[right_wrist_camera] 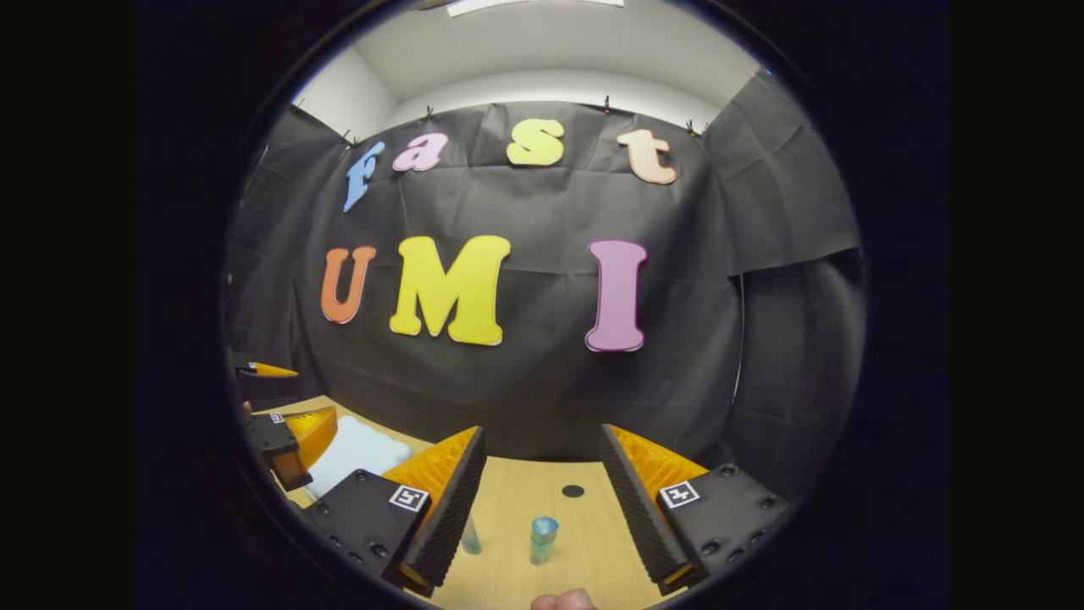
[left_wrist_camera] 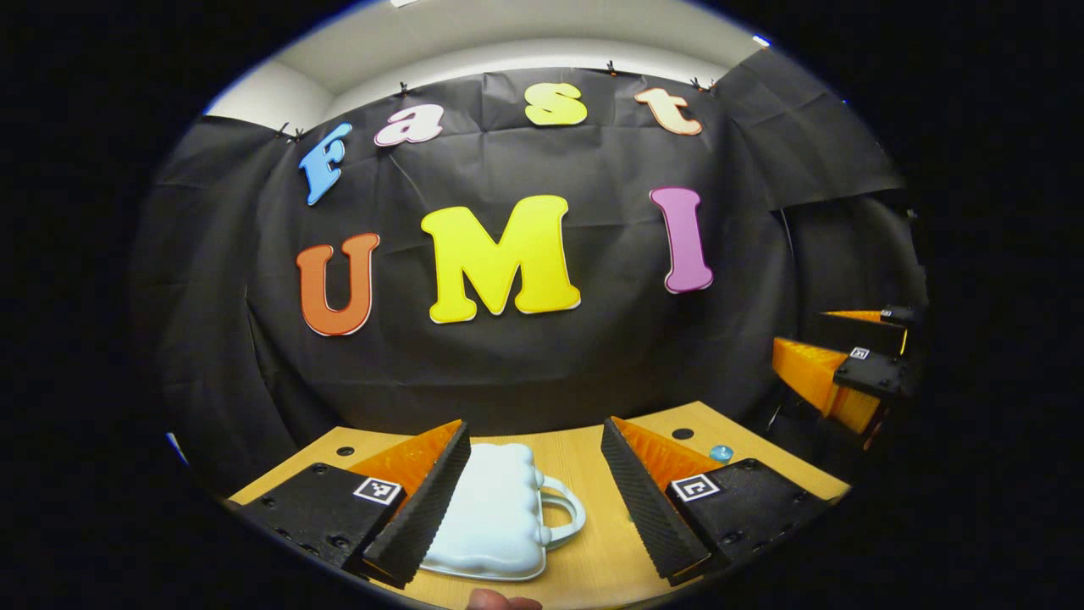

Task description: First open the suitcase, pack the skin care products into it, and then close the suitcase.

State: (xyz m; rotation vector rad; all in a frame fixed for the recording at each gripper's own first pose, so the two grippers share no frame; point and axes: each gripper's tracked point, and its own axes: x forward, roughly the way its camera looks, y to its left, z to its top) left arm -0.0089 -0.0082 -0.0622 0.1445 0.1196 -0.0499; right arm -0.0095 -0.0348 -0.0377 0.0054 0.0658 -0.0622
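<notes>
A light wooden table [left_wrist_camera: 584,474] stands in front of a black cloth wall [left_wrist_camera: 525,356], with a white ceiling above. In the left gripper view, the left gripper [left_wrist_camera: 535,496] hangs above the table with its fingers spread wide apart, grasping nothing. Below and between those fingers lies a small pale blue suitcase [left_wrist_camera: 495,508], closed, flat on the table, its handle [left_wrist_camera: 566,511] pointing toward the right finger; the left finger overlaps its edge in the picture. A small blue-capped bottle [left_wrist_camera: 721,453] shows just beyond the right finger, near a dark hole [left_wrist_camera: 682,434] in the table. Farther to the right the right gripper [left_wrist_camera: 847,360] is seen, also parted. In the right gripper view, the right gripper [right_wrist_camera: 542,496] is released, its fingers wide apart, and a clear bottle with a blue cap [right_wrist_camera: 543,539] stands upright between them on the table [right_wrist_camera: 525,500]. A second bottle [right_wrist_camera: 470,535] is partly hidden behind the left finger. The suitcase [right_wrist_camera: 356,453] lies off to the left, beside the left gripper [right_wrist_camera: 284,428].
</notes>
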